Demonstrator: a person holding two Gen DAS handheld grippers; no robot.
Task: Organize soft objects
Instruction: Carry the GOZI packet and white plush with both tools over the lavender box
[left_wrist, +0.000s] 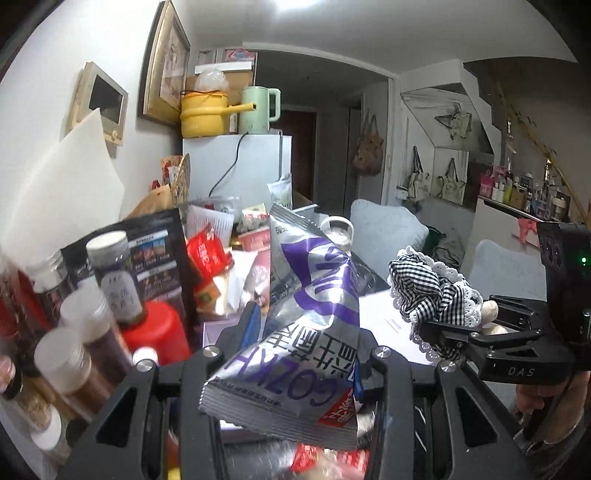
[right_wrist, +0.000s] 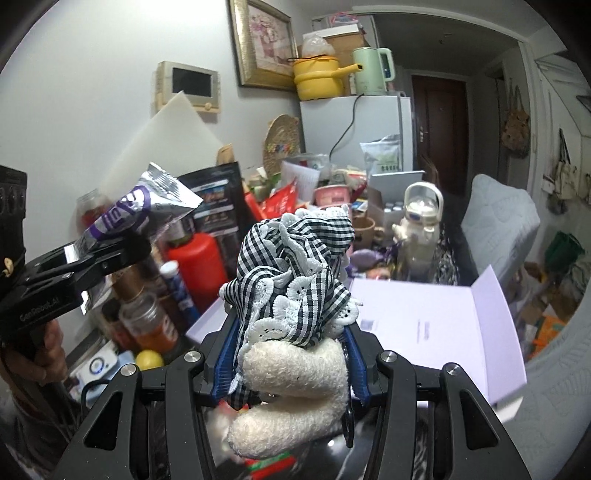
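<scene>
My left gripper (left_wrist: 306, 332) is shut on a silver and purple snack pouch (left_wrist: 314, 302) and holds it up above the cluttered table; the pouch also shows in the right wrist view (right_wrist: 144, 210) at the left. My right gripper (right_wrist: 291, 332) is shut on a soft toy in a black-and-white gingham dress with white lace trim (right_wrist: 295, 273), its cream fuzzy legs (right_wrist: 291, 391) hanging between the fingers. In the left wrist view the toy (left_wrist: 428, 288) is at the right, held in the right gripper (left_wrist: 443, 332).
An open lilac box (right_wrist: 424, 317) lies ahead on the table. A red bottle (right_wrist: 199, 262), jars (left_wrist: 74, 354), packets and a white robot figure (right_wrist: 421, 229) crowd the left and back. A small fridge (right_wrist: 362, 125) carries a yellow pot and a green kettle. A grey sofa (right_wrist: 495, 218) is at the right.
</scene>
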